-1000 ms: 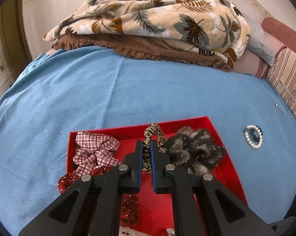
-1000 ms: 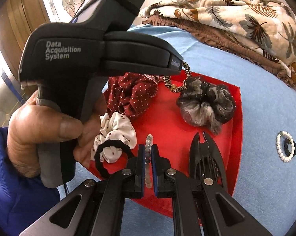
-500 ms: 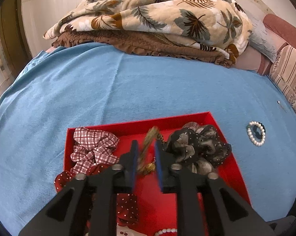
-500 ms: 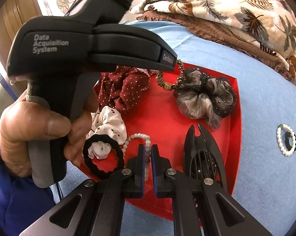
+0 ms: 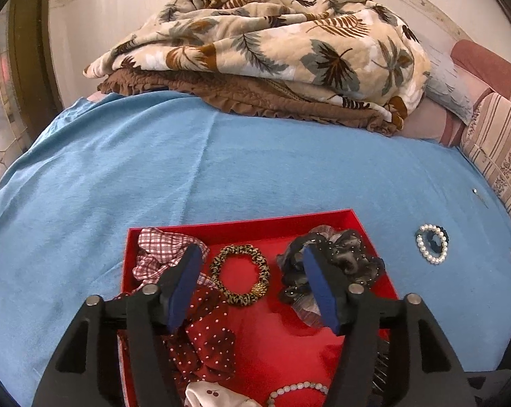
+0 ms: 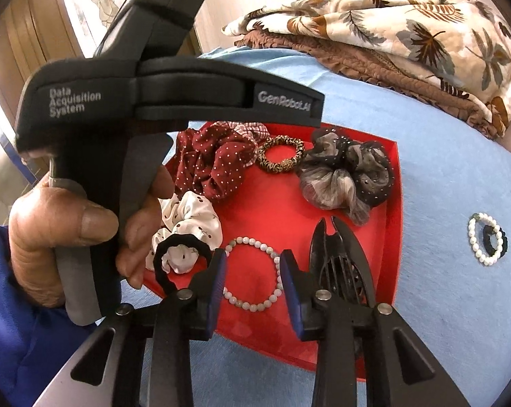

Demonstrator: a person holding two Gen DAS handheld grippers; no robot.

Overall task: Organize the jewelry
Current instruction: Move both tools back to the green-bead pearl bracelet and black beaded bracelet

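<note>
A red tray [image 5: 241, 227] [image 6: 392, 203] lies on the blue bedspread. In it lie a leopard-print hair tie [image 5: 240, 274] [image 6: 281, 153], a grey-black scrunchie [image 5: 333, 264] [image 6: 347, 176], a dark red dotted scrunchie [image 5: 208, 335] [image 6: 214, 162], a plaid scrunchie [image 5: 157, 254], a white scrunchie [image 6: 187, 227], a pale bead bracelet [image 6: 252, 271], a black hair tie [image 6: 177, 254] and a black claw clip [image 6: 340, 257]. My left gripper [image 5: 252, 285] is open and empty above the leopard tie. My right gripper [image 6: 253, 285] is open and empty above the bead bracelet.
A pearl bracelet with a dark hair tie inside it [image 5: 431, 242] [image 6: 487, 239] lies on the bedspread right of the tray. Folded leaf-print and brown blankets [image 5: 262, 54] are stacked at the back. Striped cushions [image 5: 496, 156] line the right side.
Both grippers have opened. The left one let go of the leopard tie, which now lies flat in the tray. The right one let go of the bead bracelet, now lying flat in the tray.
</note>
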